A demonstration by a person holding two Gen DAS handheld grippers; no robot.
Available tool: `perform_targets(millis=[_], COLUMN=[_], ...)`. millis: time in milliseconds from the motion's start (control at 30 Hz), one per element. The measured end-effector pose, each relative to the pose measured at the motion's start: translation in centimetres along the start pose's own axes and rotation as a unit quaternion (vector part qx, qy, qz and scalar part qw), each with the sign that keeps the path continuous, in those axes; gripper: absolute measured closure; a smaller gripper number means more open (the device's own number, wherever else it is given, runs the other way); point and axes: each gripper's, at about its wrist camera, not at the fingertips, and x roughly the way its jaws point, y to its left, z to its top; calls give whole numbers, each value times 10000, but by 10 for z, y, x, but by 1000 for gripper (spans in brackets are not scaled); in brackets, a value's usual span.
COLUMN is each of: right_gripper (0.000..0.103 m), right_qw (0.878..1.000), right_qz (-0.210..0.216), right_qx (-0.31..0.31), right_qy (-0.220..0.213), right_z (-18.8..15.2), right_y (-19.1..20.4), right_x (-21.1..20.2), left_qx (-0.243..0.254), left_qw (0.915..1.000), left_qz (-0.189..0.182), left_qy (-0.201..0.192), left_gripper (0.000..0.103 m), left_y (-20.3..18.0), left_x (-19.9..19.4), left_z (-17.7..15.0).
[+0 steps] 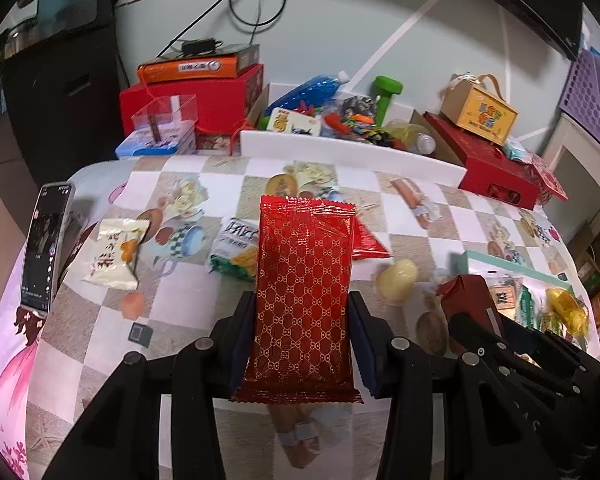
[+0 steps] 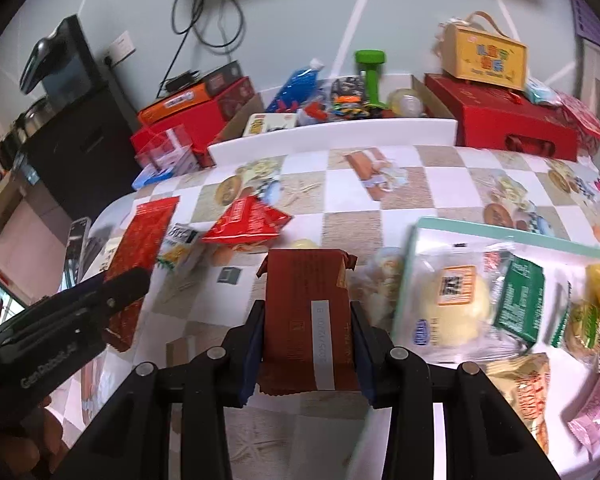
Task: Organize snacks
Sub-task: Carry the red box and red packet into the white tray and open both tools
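Left wrist view: left tool (image 1: 302, 332) clamped on a long red patterned snack packet (image 1: 302, 292), held above the checked worktop (image 1: 416, 240); the packet hides part of the red bag (image 1: 366, 242) behind it. Right tool seen at the right edge, partly cropped. Right wrist view, blurred: right tool (image 2: 306, 336) clamped on a brown wrapped snack (image 2: 306, 312), just left of the mint-rimmed tray (image 2: 410, 258) of snacks; tray cut off right.

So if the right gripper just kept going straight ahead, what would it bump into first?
Probably the pale round snack just past the brown packet that the right gripper holds, then the red crinkly bag slightly left. Depth is hard to judge.
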Motion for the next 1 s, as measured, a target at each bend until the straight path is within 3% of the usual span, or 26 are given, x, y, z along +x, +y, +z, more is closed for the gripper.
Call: perform_targets(millis=[400,667,867,1000], right_gripper=[61,61,61,61], right_qw=[9974,9809,9695,9681], right_qz=[-255,-1053,-1312,-1322], right_qx=[615,1508,1925,2025], right_qy=[-284,-636,-761,-662], right_z=[6,1,-7,-8], right_y=[-63,-144,-181,-191], right_x=[-24,-64,-85,-85], left_qx=[489,1047,1485,1699], left_qw=[9980,9910,9834,9788], left_qz=[-388,-832,-1034,-1108], left_qy=[-96,-47,129,279], left_gripper=[57,57,57,57], left_y=[-65,-122,-160,-175], left_x=[-2,-1,5,8], left_z=[2,-4,-15,-26])
